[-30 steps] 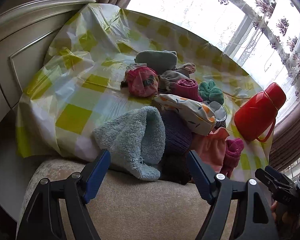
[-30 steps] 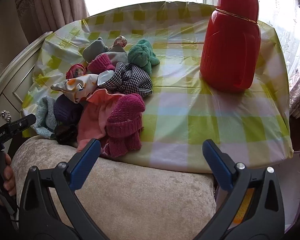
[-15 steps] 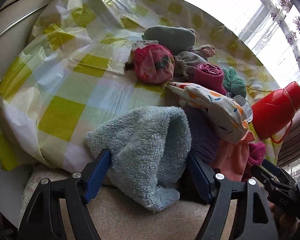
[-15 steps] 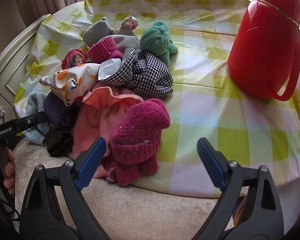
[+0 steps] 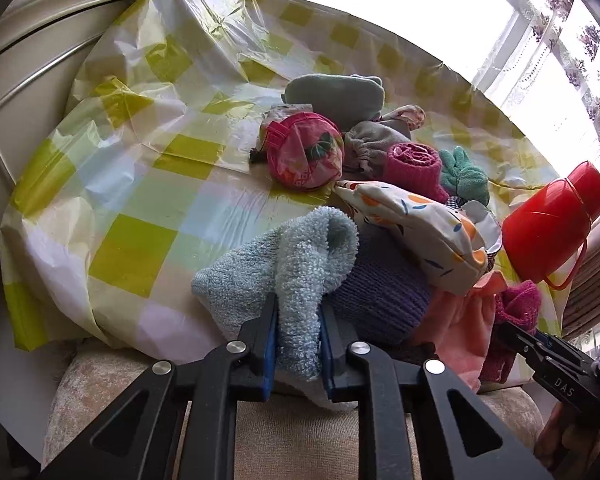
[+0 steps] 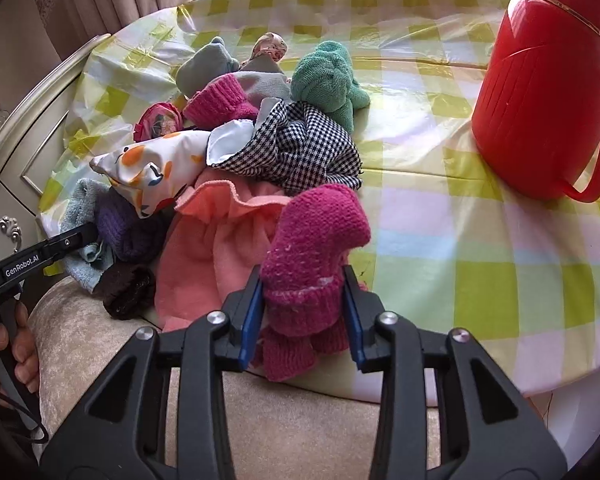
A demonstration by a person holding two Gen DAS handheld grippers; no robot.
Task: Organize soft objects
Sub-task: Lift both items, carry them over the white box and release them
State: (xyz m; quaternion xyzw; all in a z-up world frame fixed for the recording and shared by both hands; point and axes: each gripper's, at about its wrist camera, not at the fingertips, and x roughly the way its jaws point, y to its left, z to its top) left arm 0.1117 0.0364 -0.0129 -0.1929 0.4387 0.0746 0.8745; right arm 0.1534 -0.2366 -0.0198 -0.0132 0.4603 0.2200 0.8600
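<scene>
**Q:** Left wrist view: what did you have, and what worried you?

**A:** My left gripper (image 5: 298, 344) was closed on a fold of the light blue towel (image 5: 284, 272) at the near edge of the pile. The purple knit piece (image 5: 380, 296) pressed against its right side, with the printed fabric pouch (image 5: 416, 220) lying on top of that. I judged a quick pull could drag both along. The plastic checked tablecloth (image 5: 140, 184) looked slick and creased, so it might have shifted too. Beige upholstery (image 5: 300, 440) lay nearest; a cream panelled cabinet (image 5: 24, 92) stood left.

**Q:** Right wrist view?

**A:** My right gripper (image 6: 304, 320) was clamped on the magenta knit sock (image 6: 312, 248), near-centre, touching the pink fleece cloth (image 6: 216, 240). The grip sat low on the cuff; I thought it could slip or snag the fleece. The red jug (image 6: 540, 92) stood well apart, far right. Bright window and curtains lay beyond.
</scene>
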